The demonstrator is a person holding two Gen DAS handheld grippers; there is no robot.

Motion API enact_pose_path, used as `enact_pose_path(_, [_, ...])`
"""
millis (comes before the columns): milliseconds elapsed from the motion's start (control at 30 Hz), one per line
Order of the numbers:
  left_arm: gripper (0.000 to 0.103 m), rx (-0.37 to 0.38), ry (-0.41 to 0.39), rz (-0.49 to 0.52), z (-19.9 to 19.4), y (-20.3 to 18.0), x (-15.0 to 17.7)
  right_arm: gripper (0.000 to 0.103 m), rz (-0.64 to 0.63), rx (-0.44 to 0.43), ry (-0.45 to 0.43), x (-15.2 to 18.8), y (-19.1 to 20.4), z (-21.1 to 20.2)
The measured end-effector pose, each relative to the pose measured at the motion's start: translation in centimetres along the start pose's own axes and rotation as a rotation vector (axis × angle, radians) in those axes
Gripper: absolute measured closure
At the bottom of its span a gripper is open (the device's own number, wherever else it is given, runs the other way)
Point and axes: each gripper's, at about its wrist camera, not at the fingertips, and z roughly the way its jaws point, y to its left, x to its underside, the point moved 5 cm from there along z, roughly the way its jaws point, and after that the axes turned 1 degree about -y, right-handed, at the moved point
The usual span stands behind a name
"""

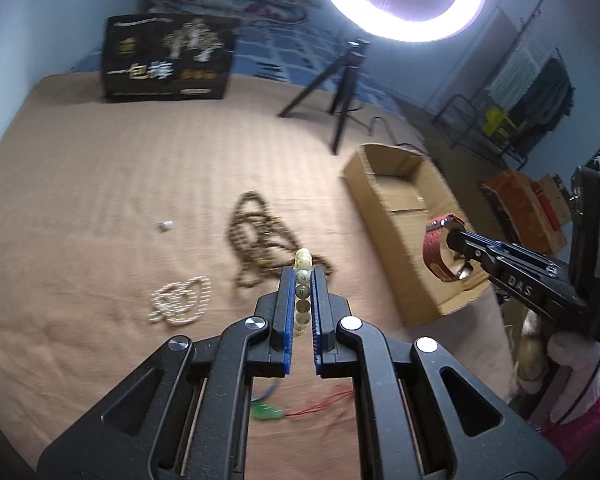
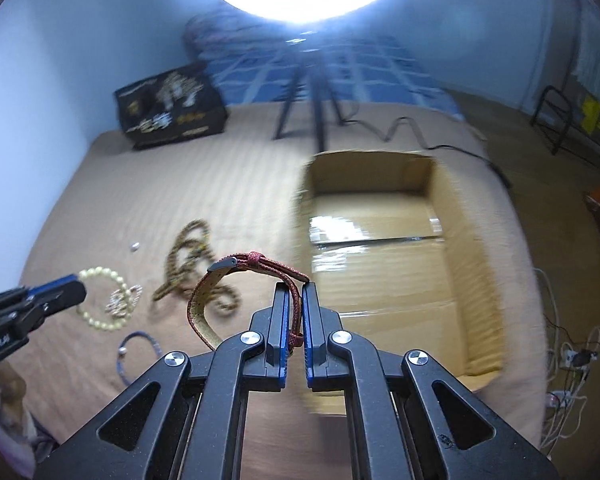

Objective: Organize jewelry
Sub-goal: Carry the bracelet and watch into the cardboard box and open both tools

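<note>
The right tongs [image 2: 296, 292], clamped on the red strap bracelet [image 2: 236, 280], are nearer the cardboard box [image 2: 452, 208], which lies ahead and slightly right with its long axis running away from the tongs. The left tongs [image 1: 303, 280] grip the pale bead bracelet [image 1: 302, 280] above the bed [image 1: 100, 200], well left of the box.

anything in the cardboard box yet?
No. In the right wrist view the cardboard box shows only its bare taped floor; the red strap is outside it.

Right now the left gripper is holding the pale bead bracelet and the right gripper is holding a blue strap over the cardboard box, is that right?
Not quite: the strap in the right gripper is red, not blue, as the right wrist view shows. The left gripper does hold the pale bead bracelet, and the strap hangs by the cardboard box.
</note>
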Motion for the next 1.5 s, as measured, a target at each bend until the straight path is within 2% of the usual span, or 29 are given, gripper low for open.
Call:
enact_pose_path(333, [0.098,0.104,0.008,0.062,2.5,-7.6,-1.3,0.098,0.109,0.102,-0.007,0.0,-7.2,-0.4])
enact_pose_path(667, [0.098,0.168,0.040,0.110,5.8,-13.6,-1.7,0.098,0.189,0.150,0.025,0.6,-11.3,0.8])
enact_pose_path(933, [0.098,0.166,0.106,0.107,9.8,-14.4,-0.9,0.098,0.200,0.157,0.065,1.6,-12.1,1.8])
enact_pose_path(1267, [0.098,0.126,0.130,0.115,11.3,-13.6,-0.6,0.095,0.201,0.158,0.093,2.1,-12.1,2.6])
enact_pose_path(1433, [0.098,0.112,0.135,0.117,11.1,-13.4,-0.7,0.086,0.195,0.152,0.101,2.1,-11.7,2.7])
enact_pose_path(1467, [0.096,0.105,0.138,0.119,11.1,-13.4,-0.7,0.080,0.192,0.158,0.099,2.0,-11.6,2.6])
enact_pose_path(1500, [0.090,0.103,0.137,0.123,11.0,-13.3,-0.6,0.076,0.186,0.165,0.095,1.9,-11.6,2.5])
